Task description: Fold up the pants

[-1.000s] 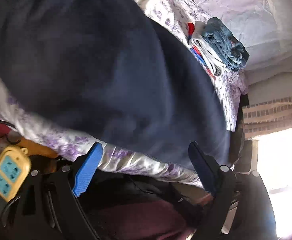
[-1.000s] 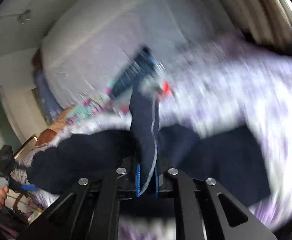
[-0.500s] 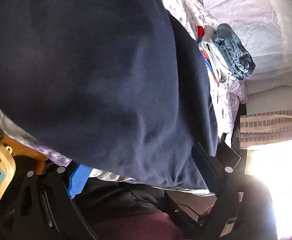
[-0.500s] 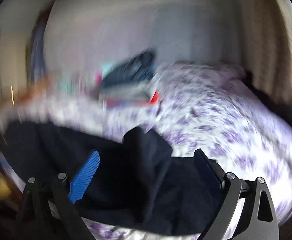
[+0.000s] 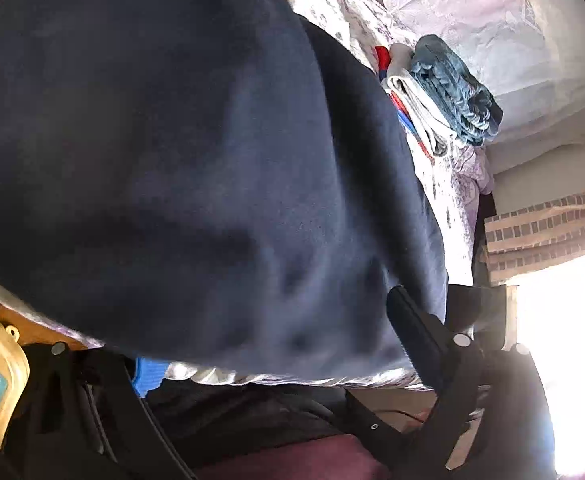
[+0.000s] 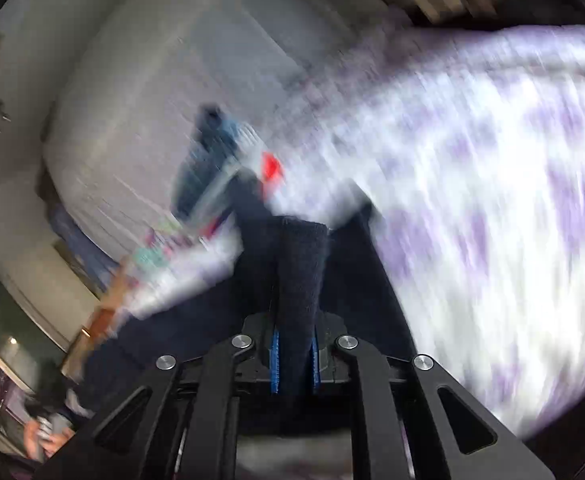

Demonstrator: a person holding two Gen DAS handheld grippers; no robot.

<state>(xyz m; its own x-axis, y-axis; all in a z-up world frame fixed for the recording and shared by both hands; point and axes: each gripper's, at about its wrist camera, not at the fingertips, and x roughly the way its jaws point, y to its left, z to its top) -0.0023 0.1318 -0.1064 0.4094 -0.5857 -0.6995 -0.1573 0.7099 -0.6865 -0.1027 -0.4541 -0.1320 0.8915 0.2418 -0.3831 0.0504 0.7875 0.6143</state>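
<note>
The right gripper [image 6: 294, 354] has its blue ribbed fingers [image 6: 275, 360] pressed together on a thick fold of the dark navy pants [image 6: 300, 272], a soft fleece-like cloth that stands up as a narrow band from the fingers. The left gripper [image 5: 268, 344] holds its fingers wide apart, the pants [image 5: 180, 152] lying in a broad rounded mass over their tips and on the bed [image 5: 452, 208] with its purple flowered sheet. Farther away a stack of folded clothes [image 5: 440, 92], blue denim on top, rests on the bed beside a pale pillow [image 5: 492, 20].
</note>
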